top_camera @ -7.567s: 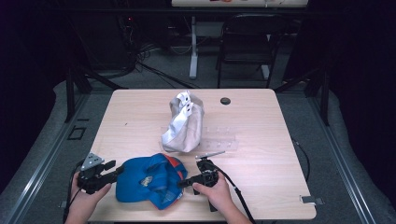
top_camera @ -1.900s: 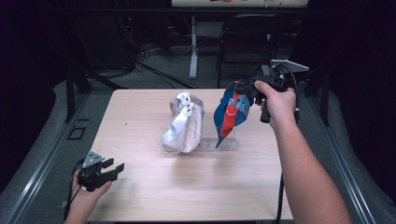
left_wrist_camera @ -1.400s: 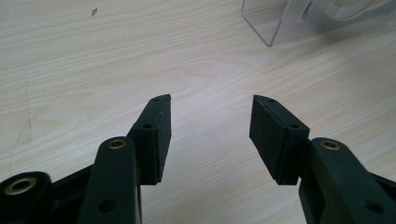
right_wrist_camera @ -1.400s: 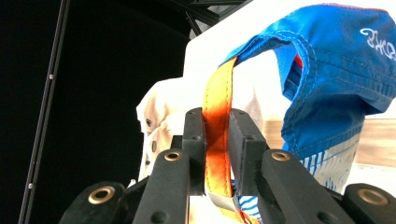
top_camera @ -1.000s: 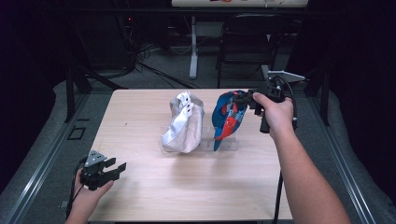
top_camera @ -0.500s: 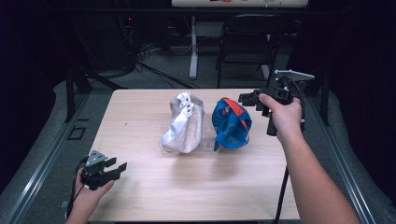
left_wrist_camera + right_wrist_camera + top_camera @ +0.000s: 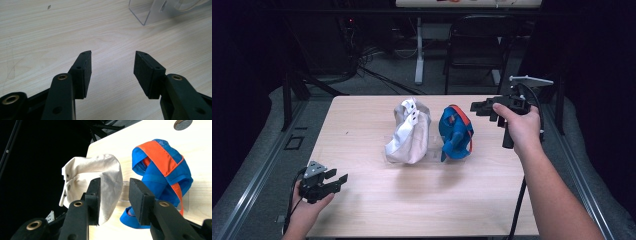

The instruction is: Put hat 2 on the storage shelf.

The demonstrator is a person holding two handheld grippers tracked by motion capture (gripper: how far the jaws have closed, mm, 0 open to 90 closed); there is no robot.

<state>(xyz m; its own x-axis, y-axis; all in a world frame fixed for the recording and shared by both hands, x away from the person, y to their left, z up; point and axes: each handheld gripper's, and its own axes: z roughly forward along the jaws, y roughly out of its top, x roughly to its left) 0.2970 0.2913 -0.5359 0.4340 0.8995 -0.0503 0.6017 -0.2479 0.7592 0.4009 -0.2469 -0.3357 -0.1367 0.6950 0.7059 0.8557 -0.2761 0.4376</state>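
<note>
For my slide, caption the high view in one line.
Right gripper, jaws just opened, beside blue cap and white cap; left gripper idle.

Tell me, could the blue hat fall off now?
It might. The blue cap hangs crumpled on the clear stand, and the right hand-held gripper, whose jaws have just been opening, no longer holds it. It could slide off, or the nearby gripper could bump it against the white cap.

Left claw [image 7: 338, 179] low at near left, jaws apart, right claw [image 7: 477, 106] raised far right, jaws just opening, empty
</note>
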